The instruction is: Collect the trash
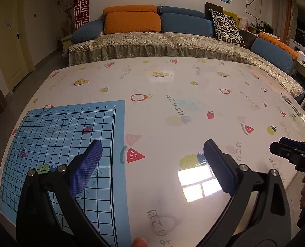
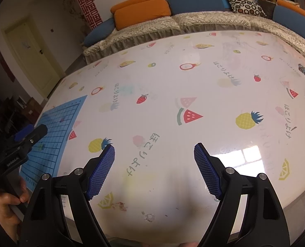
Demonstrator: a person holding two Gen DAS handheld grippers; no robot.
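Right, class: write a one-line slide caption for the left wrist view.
Open left gripper poised over a fruit-print table beside a blue grid mat, sofa behind, no trash in sight.

Glossy fruit-print table [image 1: 173, 107], blue grid sheet [image 1: 70, 144] flat at its left

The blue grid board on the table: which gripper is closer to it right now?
Left. The left gripper has one finger over the blue grid board; the right gripper hangs over the fruit-print table, off to the board's side.
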